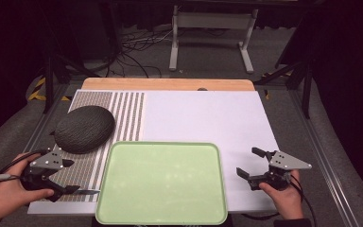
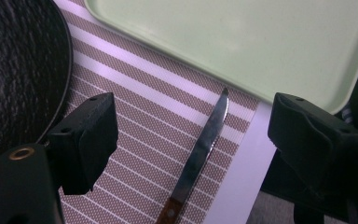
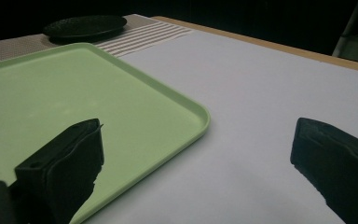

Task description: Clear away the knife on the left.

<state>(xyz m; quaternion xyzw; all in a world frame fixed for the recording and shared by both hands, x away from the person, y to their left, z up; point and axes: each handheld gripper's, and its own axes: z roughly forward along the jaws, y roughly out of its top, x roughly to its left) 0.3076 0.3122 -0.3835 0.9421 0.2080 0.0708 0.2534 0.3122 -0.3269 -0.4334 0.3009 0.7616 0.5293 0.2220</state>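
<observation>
Knife (image 2: 200,154) flat on striped mat (image 2: 135,126) just left of green tray (image 1: 160,182), tip toward tray, between wide-open left gripper (image 2: 191,135) jaws; right gripper (image 1: 260,165) wide open beyond tray, farther.

In the high view, the tray (image 1: 162,183) sits at lower centre of the counter (image 1: 208,118). The striped mat (image 1: 123,113) lies at its left, with the round plate (image 1: 84,128) on it at centre left. The knife (image 1: 89,191) lies on the mat at lower left, just beside the tray's edge.
</observation>
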